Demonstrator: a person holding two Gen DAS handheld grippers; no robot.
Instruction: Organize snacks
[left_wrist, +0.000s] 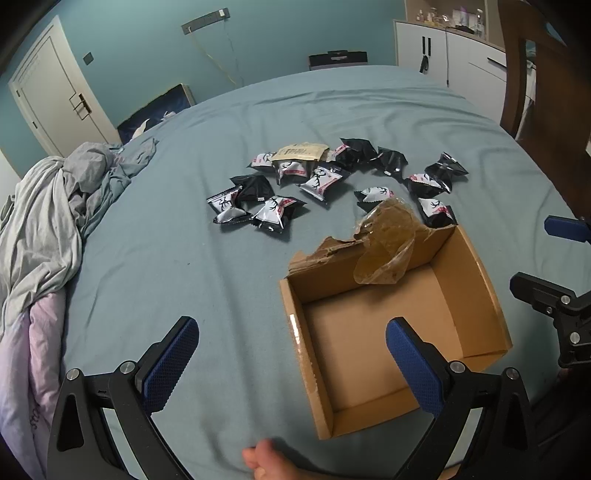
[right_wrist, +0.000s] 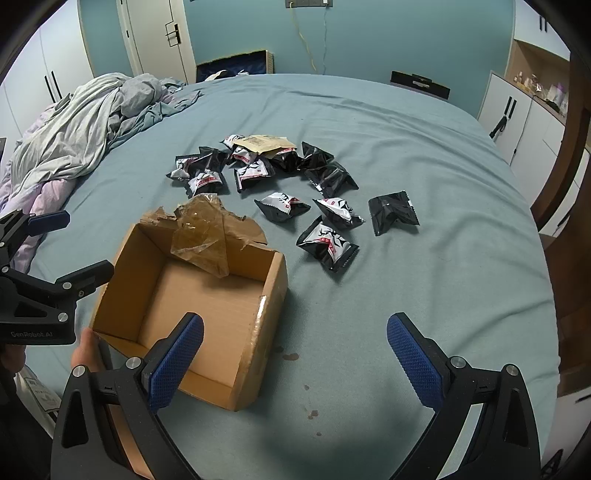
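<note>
Several black-and-white snack packets (left_wrist: 277, 212) (right_wrist: 327, 243) lie scattered on the blue-grey bed sheet, with one tan packet (left_wrist: 301, 152) (right_wrist: 264, 143) among them at the back. An open, empty cardboard box (left_wrist: 476, 273) (right_wrist: 271, 310) with a torn flap and crumpled tape stands nearer than the packets. My left gripper (left_wrist: 291, 350) is open and empty, above the box's left wall. My right gripper (right_wrist: 295, 347) is open and empty, above the box's right wall. Each gripper shows at the edge of the other's view.
A heap of grey and pink bedding (left_wrist: 48, 221) (right_wrist: 85, 125) lies on the bed's left side. White cupboards (left_wrist: 450, 55) (right_wrist: 524, 122) and a wooden bedpost (left_wrist: 543, 92) stand to the right. A door (left_wrist: 51, 96) is at the far left.
</note>
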